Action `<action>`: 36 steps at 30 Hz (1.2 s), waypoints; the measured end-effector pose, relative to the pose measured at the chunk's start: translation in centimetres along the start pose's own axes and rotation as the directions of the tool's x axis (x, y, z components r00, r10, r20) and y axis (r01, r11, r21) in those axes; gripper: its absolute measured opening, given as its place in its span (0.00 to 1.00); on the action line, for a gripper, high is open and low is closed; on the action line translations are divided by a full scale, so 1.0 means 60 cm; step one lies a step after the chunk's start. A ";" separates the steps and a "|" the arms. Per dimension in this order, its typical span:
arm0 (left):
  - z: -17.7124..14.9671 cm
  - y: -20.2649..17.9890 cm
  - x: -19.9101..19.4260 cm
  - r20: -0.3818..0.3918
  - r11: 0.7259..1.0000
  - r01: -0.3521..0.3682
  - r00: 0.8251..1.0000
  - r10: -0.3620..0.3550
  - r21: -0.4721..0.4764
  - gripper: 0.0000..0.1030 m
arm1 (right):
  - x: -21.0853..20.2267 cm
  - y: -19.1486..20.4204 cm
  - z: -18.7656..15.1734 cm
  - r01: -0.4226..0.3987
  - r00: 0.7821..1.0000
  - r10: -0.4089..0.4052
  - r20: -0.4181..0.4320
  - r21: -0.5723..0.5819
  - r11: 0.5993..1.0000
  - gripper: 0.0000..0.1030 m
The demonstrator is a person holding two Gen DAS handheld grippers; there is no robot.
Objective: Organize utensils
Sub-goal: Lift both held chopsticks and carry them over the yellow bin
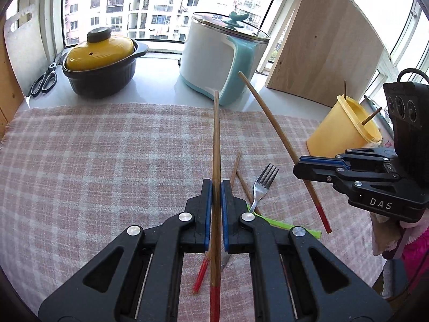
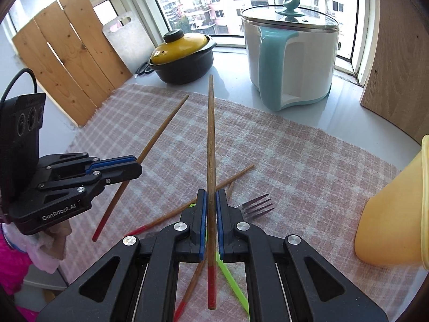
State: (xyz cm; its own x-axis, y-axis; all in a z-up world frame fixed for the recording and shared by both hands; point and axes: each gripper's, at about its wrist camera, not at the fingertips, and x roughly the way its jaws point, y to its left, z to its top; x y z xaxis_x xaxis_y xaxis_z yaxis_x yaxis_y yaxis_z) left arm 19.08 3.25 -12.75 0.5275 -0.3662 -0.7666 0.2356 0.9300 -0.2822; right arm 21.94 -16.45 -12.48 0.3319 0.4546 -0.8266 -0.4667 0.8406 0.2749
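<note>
Each hand-held gripper is pinching one chopstick above the plaid cloth (image 1: 93, 161). The left hand-held gripper (image 1: 216, 185) clamps its chopstick (image 1: 216, 139) above the red end, the thin tip pointing toward the white-and-teal pot (image 1: 214, 59). The right hand-held gripper (image 2: 211, 201) holds the other chopstick (image 2: 211, 145) the same way. On the cloth, on the near side of that pot, lie more chopsticks (image 2: 233, 179), a fork (image 2: 256, 206) and a green stick (image 2: 233, 287); the yellow cup (image 1: 346, 128) to the pot's right already holds sticks. The chopsticks look light, stiff and smooth, likely to pivot in a narrow pinch, so a hold near the middle should steady them for dropping into the cup.
</note>
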 end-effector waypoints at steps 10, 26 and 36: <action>0.026 -0.073 -0.051 0.104 0.998 0.068 0.992 -0.069 0.017 0.04 | -0.109 -0.013 -0.023 -0.005 0.994 0.003 0.111 0.016 1.000 0.05; 0.087 -0.239 -0.085 0.238 0.983 0.178 0.954 -0.183 0.045 0.04 | -0.267 -0.100 -0.053 0.018 0.967 -0.029 0.253 0.045 0.999 0.05; 0.129 -0.348 -0.057 0.304 0.979 0.204 0.931 -0.203 0.027 0.04 | -0.322 -0.202 -0.048 0.057 0.952 -0.083 0.294 0.098 0.994 0.05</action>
State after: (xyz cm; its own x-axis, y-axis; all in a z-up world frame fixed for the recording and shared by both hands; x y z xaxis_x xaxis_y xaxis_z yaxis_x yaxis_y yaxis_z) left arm 18.68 -15.18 0.27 0.6912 -0.5393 -0.4811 0.3608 0.8343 -0.4169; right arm 18.81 -36.26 -1.26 0.5957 0.4493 -0.6658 -0.3645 0.8899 0.2745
